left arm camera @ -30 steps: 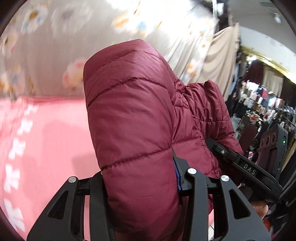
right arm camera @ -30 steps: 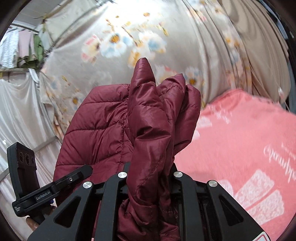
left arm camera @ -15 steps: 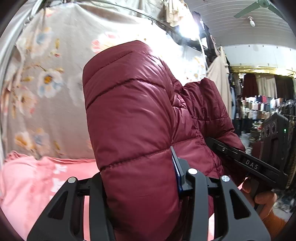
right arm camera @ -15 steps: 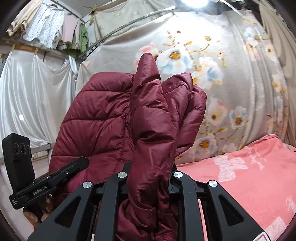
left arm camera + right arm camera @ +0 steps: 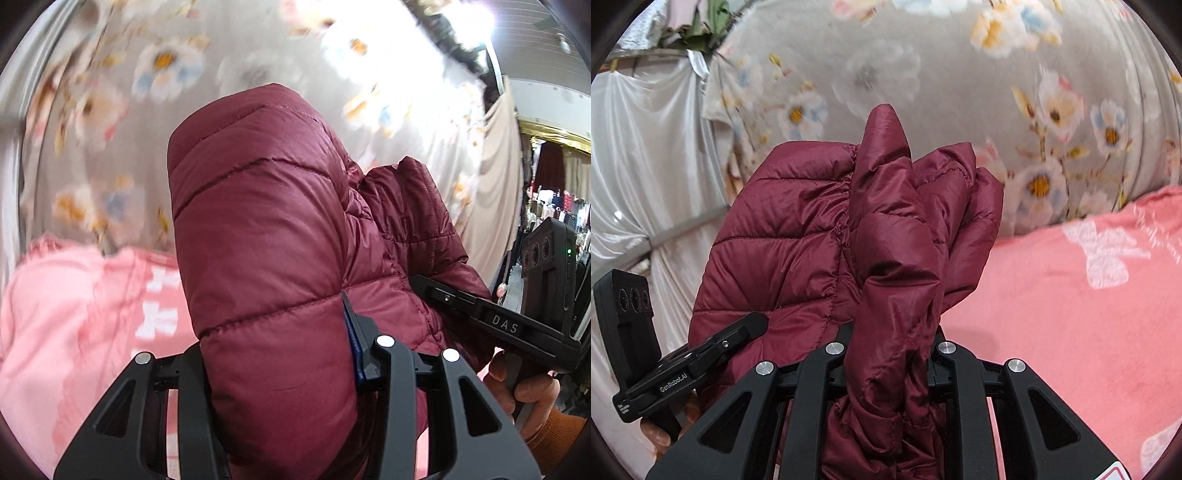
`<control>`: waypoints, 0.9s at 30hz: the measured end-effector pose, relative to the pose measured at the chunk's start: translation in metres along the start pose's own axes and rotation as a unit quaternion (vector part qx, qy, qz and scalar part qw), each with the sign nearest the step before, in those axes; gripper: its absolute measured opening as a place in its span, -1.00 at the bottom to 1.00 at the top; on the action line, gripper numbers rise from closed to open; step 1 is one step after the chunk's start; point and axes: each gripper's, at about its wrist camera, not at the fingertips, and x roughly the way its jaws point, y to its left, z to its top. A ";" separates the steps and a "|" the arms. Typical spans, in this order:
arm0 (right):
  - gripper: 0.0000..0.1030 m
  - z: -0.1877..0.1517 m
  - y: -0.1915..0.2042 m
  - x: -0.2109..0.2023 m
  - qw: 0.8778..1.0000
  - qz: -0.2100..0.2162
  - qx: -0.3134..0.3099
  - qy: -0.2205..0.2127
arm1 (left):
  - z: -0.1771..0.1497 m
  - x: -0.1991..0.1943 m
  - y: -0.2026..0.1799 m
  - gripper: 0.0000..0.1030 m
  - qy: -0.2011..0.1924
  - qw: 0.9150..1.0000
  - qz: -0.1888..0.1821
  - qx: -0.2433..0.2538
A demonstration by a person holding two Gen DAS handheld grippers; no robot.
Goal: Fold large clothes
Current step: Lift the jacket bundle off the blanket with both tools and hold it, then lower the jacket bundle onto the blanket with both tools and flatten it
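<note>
A maroon quilted puffer jacket [image 5: 266,229] fills the middle of the left wrist view, held up off the bed. My left gripper [image 5: 277,354] is shut on a thick padded fold of it. In the right wrist view the same jacket [image 5: 798,236] bunches upward, and my right gripper [image 5: 890,354] is shut on a narrower gathered fold. Each view shows the other gripper's black body at its outer edge: the right one [image 5: 509,325] with a hand under it, and the left one [image 5: 683,369].
A pink blanket with white prints [image 5: 1071,302] covers the bed below, also seen at the left as the pink blanket [image 5: 85,314]. A grey floral curtain [image 5: 960,92] hangs close behind. White drapes [image 5: 639,155] hang left; shop shelves [image 5: 554,206] lie far right.
Both grippers swung sideways with the jacket still clamped. The background rose from bed to curtain, then dropped back a little, so more pink blanket shows now. The grips look unchanged.
</note>
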 end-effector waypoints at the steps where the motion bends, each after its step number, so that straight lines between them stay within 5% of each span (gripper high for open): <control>1: -0.67 -0.006 -0.004 0.010 1.000 -0.003 0.004 0.010 | -0.007 0.008 0.007 -0.20 0.008 1.000 0.001 -0.004; 11: -0.67 -0.071 -0.049 0.084 0.993 -0.040 0.046 0.103 | -0.088 0.091 0.055 -0.20 0.108 0.993 0.015 -0.043; 18: -0.62 -0.100 -0.068 0.097 0.990 -0.052 0.056 0.121 | -0.122 0.113 0.063 -0.16 0.142 0.989 0.020 -0.048; 23: -0.28 -0.104 -0.079 0.105 0.985 -0.052 0.081 0.140 | -0.128 0.116 0.065 0.04 0.146 0.988 0.032 -0.044; 27: -0.01 -0.096 -0.081 0.086 0.983 -0.064 0.083 0.151 | -0.134 0.113 0.077 0.34 0.157 0.982 0.058 -0.088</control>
